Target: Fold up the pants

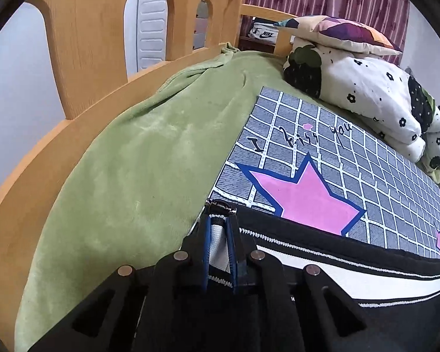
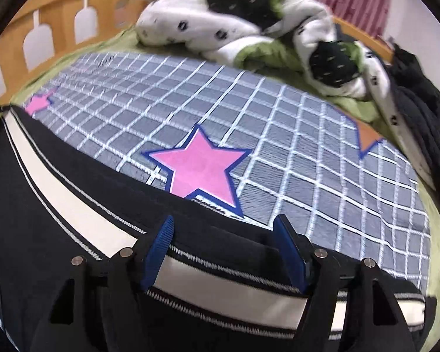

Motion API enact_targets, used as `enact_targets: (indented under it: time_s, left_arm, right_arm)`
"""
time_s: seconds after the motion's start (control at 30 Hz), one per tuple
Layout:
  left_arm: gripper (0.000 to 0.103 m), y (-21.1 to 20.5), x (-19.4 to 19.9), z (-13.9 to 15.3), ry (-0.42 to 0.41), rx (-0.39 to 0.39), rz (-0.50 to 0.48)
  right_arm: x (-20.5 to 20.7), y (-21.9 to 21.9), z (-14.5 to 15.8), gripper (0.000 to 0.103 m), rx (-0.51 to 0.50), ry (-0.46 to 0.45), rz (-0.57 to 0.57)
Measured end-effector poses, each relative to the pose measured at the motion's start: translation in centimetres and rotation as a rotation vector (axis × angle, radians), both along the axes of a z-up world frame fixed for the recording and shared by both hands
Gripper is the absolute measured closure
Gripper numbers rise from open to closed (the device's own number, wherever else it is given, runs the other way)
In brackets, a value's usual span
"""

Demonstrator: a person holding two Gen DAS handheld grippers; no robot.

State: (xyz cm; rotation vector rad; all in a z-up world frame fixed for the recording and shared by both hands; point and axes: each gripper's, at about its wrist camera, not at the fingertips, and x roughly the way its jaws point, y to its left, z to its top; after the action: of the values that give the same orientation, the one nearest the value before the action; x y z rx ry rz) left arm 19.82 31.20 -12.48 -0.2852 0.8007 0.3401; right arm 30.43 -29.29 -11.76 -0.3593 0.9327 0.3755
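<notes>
1. The left tool point(image 1: 220, 223) sits at the bottom centre of the left wrist view, its blue pads drawn narrow and pinching the corner of the pants point(image 1: 352, 270). A strip of white fabric shows between the pads, and a metal zipper end point(image 1: 221, 206) pokes out just beyond the tips. Pinching a corner, I judge, gives control of a whole edge, so the cloth can be carried over without bunching.

2. The right tool point(image 2: 224, 228) sits at the bottom centre of the right wrist view with its jaws standing wide, one blue pad point(image 2: 158, 252) on each side of the waistband's white stripe. The pads do not press the cloth, so nothing is held there. It probably straddles the band's edge to take the second corner, though I cannot tell whether it is arriving or letting go.

3. The pants, black with a white band edged in stitching, lie spread across the lower part of both views, on the bed.

4. Under them lies a grey checked mat point(image 2: 278, 135) with pink stars point(image 2: 201, 170), a flat base for folding.

5. A green blanket point(image 1: 132, 158) fills the left of the left wrist view, and a bundled spotted quilt point(image 1: 366, 91) with a pillow point(image 1: 346, 33) sits at the upper right, pushed clear of the mat.

6. A wooden bed rail point(image 1: 79, 29) runs along the upper left.
</notes>
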Motion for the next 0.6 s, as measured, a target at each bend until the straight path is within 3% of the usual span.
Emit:
enact_targets:
  time_s: [0.03, 0.1, 0.13, 0.17, 0.23, 0.3, 0.37, 0.47, 0.53, 0.6]
  left_arm:
    - [0.092, 0.0, 0.1, 0.0, 0.001, 0.0, -0.003]
    - [0.092, 0.0, -0.1, 0.1, -0.005, -0.002, -0.006]
    - [0.092, 0.1, -0.3, 0.2, -0.016, -0.004, -0.008]
    - [0.092, 0.1, -0.6, 0.6, -0.037, -0.011, -0.011]
    - [0.092, 0.4, -1.4, 1.4, -0.092, -0.033, -0.011]
    - [0.092, 0.6, -1.6, 1.7, -0.119, -0.045, -0.008]
    - [0.092, 0.7, -0.6, 1.3, -0.099, -0.034, 0.007]
    - [0.092, 0.5, 1.1, -0.6, -0.019, 0.01, 0.025]
    - [0.092, 0.2, 1.2, -1.1, -0.009, 0.029, 0.03]
    - [0.088, -0.2, 1.1, -0.8, 0.004, 0.065, 0.032]
  right_arm:
    - [0.4, 0.5, -0.9, 0.035, -0.02, 0.053, 0.041]
    - [0.5, 1.3, -2.4, 0.061, -0.069, 0.119, 0.115]
    - [0.2, 1.6, -2.5, 0.071, -0.097, 0.107, 0.142]
    - [-0.4, 2.0, -2.3, 0.099, -0.103, 0.091, 0.176]
    - [-1.1, 2.3, -1.3, 0.101, -0.131, 0.051, 0.182]
    - [-1.6, 1.7, 0.6, 0.101, -0.068, -0.023, 0.168]
    - [-1.1, 0.7, 1.5, 0.101, 0.012, -0.036, 0.131]
    - [0.5, 0.7, -0.6, 0.101, 0.028, -0.005, 0.082]
    - [1.0, 1.3, -2.8, 0.1, -0.003, 0.018, 0.065]
    - [0.7, 1.2, -3.3, 0.098, 0.017, -0.026, 0.027]
